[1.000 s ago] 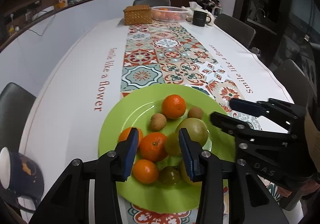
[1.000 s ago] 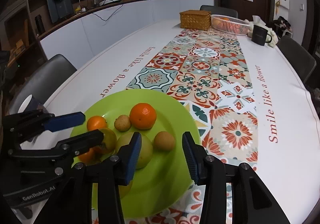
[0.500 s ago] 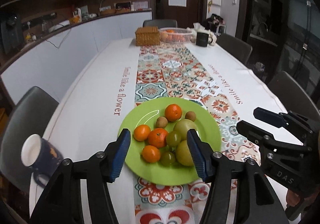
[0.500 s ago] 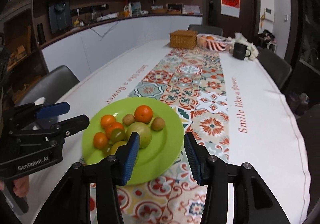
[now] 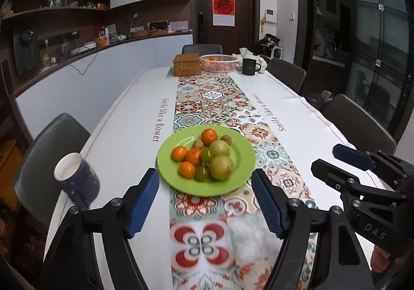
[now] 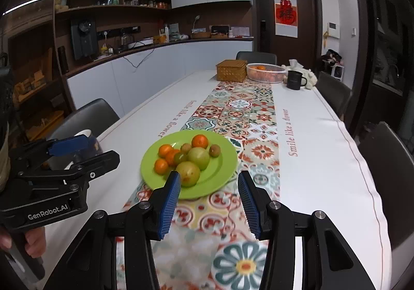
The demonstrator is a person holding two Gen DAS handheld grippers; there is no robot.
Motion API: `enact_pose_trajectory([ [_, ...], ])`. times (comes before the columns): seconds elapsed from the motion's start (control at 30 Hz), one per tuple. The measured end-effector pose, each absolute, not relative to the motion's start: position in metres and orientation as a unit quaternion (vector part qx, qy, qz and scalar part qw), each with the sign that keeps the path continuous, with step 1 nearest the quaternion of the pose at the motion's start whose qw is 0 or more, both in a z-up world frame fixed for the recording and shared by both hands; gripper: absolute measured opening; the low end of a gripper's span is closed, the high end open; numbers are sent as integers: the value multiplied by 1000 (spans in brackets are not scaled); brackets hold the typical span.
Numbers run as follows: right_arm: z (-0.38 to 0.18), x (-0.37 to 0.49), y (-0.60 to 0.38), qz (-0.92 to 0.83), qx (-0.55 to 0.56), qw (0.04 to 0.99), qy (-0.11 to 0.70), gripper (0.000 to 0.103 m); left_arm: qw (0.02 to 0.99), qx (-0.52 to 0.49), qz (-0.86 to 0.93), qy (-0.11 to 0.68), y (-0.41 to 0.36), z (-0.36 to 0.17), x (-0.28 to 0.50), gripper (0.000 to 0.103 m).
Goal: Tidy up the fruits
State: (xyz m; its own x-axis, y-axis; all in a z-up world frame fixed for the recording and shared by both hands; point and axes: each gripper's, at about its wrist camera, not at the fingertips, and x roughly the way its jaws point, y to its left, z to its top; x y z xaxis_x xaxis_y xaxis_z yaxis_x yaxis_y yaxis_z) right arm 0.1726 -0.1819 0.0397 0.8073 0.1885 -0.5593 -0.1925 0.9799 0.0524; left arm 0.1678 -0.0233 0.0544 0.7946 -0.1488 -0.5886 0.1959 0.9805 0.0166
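A green plate [image 5: 240, 160] sits on the patterned table runner with several oranges [image 5: 209, 136], green fruits [image 5: 221, 167] and small brown kiwis [image 5: 226, 139] on it; it also shows in the right wrist view [image 6: 222, 168]. My left gripper [image 5: 205, 199] is open and empty, held back from the plate's near edge. My right gripper [image 6: 209, 195] is open and empty, also short of the plate. Each gripper shows in the other's view: the right one [image 5: 344, 160] and the left one [image 6: 85, 150].
A dark blue mug [image 5: 76, 181] stands at the table's left edge. At the far end are a wicker box [image 5: 187, 65], a white basket [image 5: 219, 62] with oranges and a black mug [image 5: 249, 67]. Dark chairs [image 5: 359, 121] line both sides.
Both grippers have pulled back and up from the plate, which now looks smaller and farther. Both sets of jaws have opened wider. The fruits have not moved.
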Motion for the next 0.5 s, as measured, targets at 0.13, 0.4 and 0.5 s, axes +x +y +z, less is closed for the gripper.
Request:
enact_pose_trajectory([
  [0.13, 41, 140, -184, 87, -4, 955, 283, 61, 952, 38, -84, 292, -22, 55, 138, 87],
  [0.4, 43, 84, -185, 57, -4, 963, 264, 81, 961, 48, -64, 266, -16, 56, 83, 100],
  [0.5, 42, 67, -185, 51, -5, 965, 258, 86, 963, 48, -61, 259, -14, 55, 67, 103],
])
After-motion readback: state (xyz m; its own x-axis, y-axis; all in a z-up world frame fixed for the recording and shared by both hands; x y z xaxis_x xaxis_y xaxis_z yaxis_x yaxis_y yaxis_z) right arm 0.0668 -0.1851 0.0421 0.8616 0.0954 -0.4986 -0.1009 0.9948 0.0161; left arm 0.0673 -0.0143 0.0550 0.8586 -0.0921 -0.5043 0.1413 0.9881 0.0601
